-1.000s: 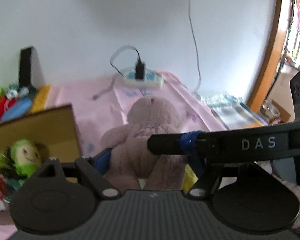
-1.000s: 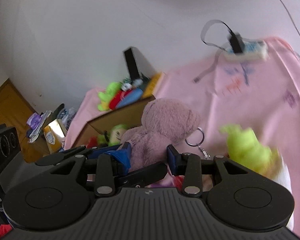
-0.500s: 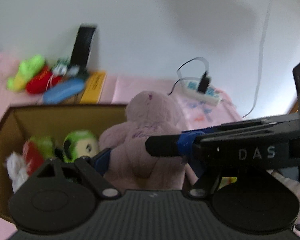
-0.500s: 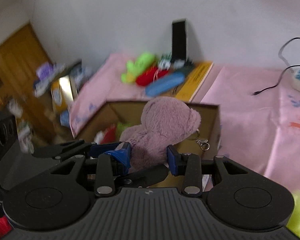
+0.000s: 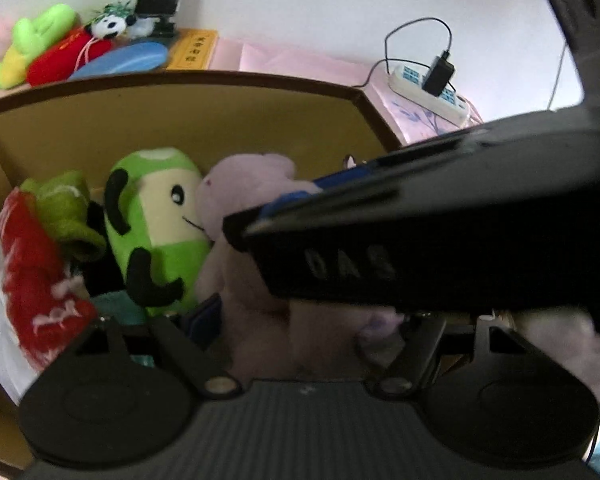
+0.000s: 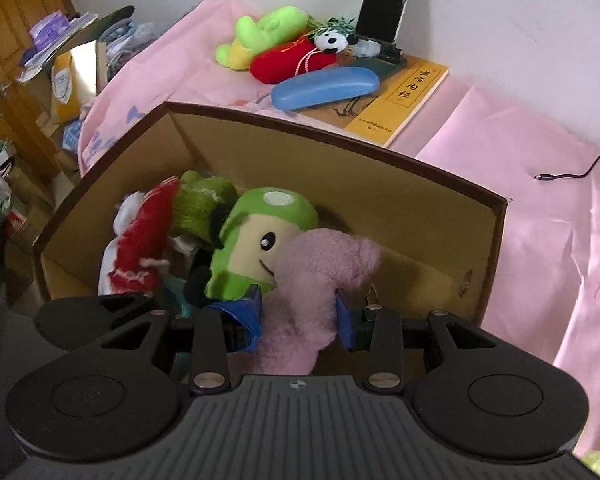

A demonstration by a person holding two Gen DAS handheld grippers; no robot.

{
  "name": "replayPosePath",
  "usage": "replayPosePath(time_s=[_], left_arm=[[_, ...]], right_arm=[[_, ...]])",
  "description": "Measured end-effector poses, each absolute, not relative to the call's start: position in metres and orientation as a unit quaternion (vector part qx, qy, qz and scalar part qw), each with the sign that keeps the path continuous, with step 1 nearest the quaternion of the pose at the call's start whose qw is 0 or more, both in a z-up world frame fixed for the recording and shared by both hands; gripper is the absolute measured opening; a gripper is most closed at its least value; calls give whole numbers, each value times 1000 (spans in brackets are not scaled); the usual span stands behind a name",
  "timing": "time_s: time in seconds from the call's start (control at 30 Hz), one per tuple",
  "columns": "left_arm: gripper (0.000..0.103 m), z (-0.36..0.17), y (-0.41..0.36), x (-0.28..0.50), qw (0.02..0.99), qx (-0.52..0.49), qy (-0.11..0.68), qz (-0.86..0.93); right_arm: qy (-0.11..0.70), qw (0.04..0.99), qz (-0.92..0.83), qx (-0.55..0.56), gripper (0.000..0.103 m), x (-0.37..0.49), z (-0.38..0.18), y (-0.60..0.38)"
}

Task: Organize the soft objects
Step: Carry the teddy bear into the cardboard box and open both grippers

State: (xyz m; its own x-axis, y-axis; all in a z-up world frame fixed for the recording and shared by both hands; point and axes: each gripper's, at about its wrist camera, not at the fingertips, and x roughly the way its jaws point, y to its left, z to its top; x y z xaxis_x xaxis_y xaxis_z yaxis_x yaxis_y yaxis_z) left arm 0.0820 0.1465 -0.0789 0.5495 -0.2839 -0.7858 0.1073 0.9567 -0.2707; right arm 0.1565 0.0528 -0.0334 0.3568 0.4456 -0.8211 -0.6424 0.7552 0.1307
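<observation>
A mauve plush bear (image 6: 320, 276) hangs inside the open cardboard box (image 6: 380, 168), against a green plush figure (image 6: 260, 248). My right gripper (image 6: 298, 314) is shut on the bear's body. My left gripper (image 5: 300, 320) also grips the bear (image 5: 240, 216) from its side; the right gripper's black body crosses that view and hides the left gripper's right finger. A red-and-white plush (image 6: 140, 248) and a dark green plush (image 6: 202, 200) lie in the box's left part.
Behind the box on the pink cloth lie a lime plush (image 6: 260, 32), a red plush (image 6: 288, 62), a small panda (image 6: 332, 40), a blue case (image 6: 324, 88) and a yellow book (image 6: 400, 100). A power strip (image 5: 432, 88) sits at the right. Cluttered shelves stand far left.
Both grippers carried the bear leftward over the box and lowered it inside, beside the green plush. The bear now tips forward.
</observation>
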Motion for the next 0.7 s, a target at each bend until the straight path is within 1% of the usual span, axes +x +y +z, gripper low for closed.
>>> replayPosePath(time_s=[0.07,0.1,0.13,0.17,0.2,0.23,0.47,0.7], left_arm=[[73,-77,146,81,874,-86,462,-123],[75,-77,147,79,874,-83,460,-131],[75,-77,149,78,875,-83,457,-138],[75,-76,152,77,874,-85,456,-143],[75,-76,155,76,873,-86,456,-147],[75,-76,158,75,873,-87,456,-150],[76,-69,170,65,877,-73,445,-168],[75,-60,161,60,881,-58,432,-185]], right_arm=[[471,816,324,-84,24,165,-37,46],[477,816,317,-79,24,167,-38,43],[480,816,313,-77,18,168,-39,40],[475,818,315,-76,18,165,-38,37],[471,819,319,-72,19,163,-36,34],[470,820,319,-65,23,161,-33,32],[457,840,293,-14,23,150,-19,14],[428,865,259,24,23,127,-11,1]])
